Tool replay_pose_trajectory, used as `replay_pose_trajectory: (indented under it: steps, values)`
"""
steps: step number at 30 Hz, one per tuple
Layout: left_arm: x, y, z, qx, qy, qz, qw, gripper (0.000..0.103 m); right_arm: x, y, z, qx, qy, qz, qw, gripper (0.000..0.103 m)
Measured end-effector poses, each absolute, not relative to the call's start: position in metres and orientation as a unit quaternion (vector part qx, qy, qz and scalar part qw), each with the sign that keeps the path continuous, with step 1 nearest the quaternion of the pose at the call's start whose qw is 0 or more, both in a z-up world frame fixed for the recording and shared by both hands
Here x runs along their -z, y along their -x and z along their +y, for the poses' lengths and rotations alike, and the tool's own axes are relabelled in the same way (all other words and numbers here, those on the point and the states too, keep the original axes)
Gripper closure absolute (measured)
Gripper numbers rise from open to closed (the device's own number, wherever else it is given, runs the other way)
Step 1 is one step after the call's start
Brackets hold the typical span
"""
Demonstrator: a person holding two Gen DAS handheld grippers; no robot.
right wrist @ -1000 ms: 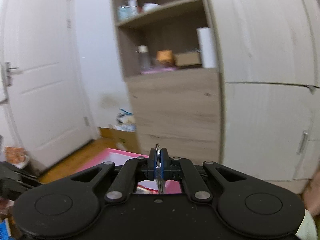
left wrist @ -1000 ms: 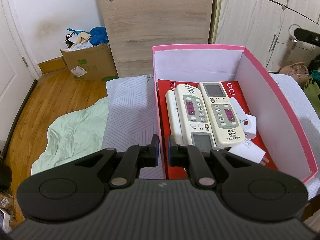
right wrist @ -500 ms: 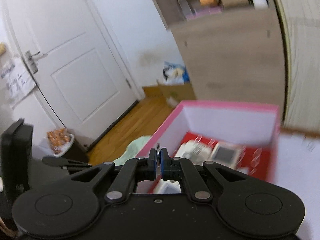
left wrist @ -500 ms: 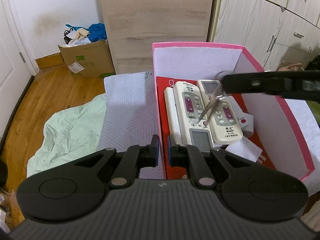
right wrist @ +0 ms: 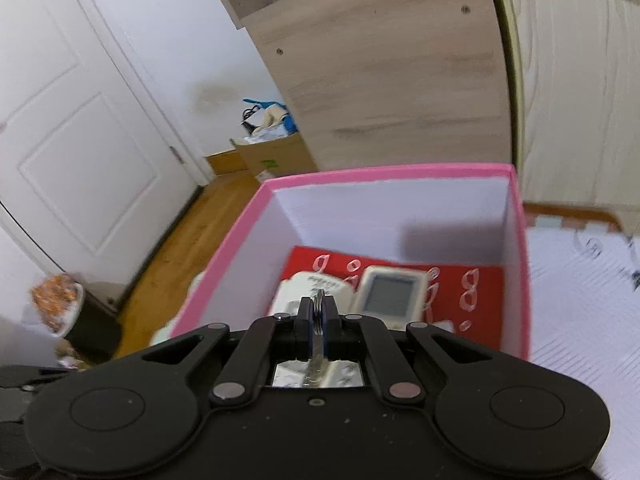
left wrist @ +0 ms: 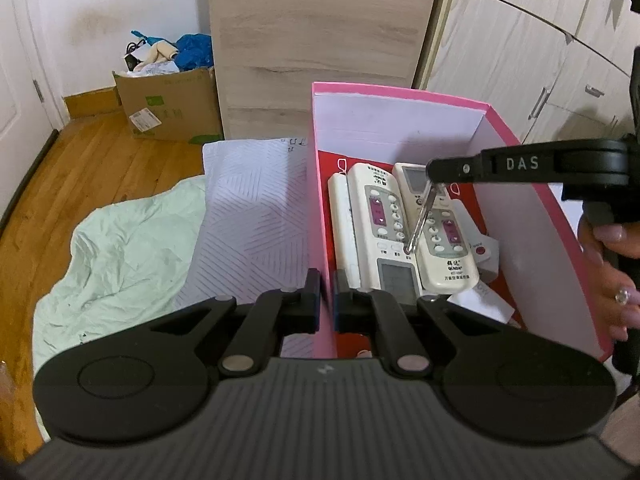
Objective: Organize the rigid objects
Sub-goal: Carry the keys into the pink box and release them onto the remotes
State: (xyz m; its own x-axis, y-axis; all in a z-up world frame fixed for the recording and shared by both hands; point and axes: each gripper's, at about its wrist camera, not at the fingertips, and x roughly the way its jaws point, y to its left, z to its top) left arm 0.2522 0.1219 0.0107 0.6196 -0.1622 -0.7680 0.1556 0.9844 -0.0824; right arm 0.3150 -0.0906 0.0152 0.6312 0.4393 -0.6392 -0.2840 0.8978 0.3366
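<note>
A pink box (left wrist: 316, 184) with white inner walls holds two white remote controls (left wrist: 382, 224) side by side on a red sheet. My left gripper (left wrist: 327, 300) is shut on the box's near left wall. My right gripper (right wrist: 319, 312) is shut on a metal key ring with a key (right wrist: 318, 354). In the left wrist view the right gripper (left wrist: 434, 170) reaches in from the right, over the box, and the key (left wrist: 420, 220) hangs down onto the remotes. The box also shows in the right wrist view (right wrist: 240, 248), directly below the right gripper.
The box stands on a white patterned cover (left wrist: 248, 208). A pale green cloth (left wrist: 120, 248) lies to its left over the wooden floor. A cardboard box (left wrist: 168, 108) with clutter stands by a wooden cabinet (left wrist: 320, 40). A white door (right wrist: 72, 140) is at left.
My right gripper has swung from facing the shelves to over the pink box, lowering the key onto the remotes. My left gripper has stayed clamped on the box wall.
</note>
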Motion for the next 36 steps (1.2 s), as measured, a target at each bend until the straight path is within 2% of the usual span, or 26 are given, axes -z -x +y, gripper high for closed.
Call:
replay_pose_trajectory:
  steps: [2,4,6,24,36]
  values:
    - [-0.011,-0.252,0.121,0.087,0.001,0.428,0.900,0.098,-0.018,-0.311,-0.090,-0.200,-0.085,0.366,0.905,0.089]
    - [-0.011,-0.253,0.121,0.087,0.000,0.430,0.899,0.098,-0.025,-0.306,-0.089,-0.204,-0.070,0.351,0.911,0.078]
    - [-0.011,-0.253,0.120,0.087,-0.003,0.431,0.898,0.098,-0.032,-0.304,-0.089,-0.208,-0.070,0.339,0.915,0.075]
    - [-0.029,-0.233,0.117,0.077,-0.011,0.413,0.907,0.097,-0.087,-0.243,-0.107,-0.196,-0.026,0.276,0.941,0.066]
    - [-0.048,-0.212,0.108,0.075,-0.018,0.386,0.919,0.096,-0.110,-0.191,-0.116,-0.205,-0.007,0.233,0.951,0.064]
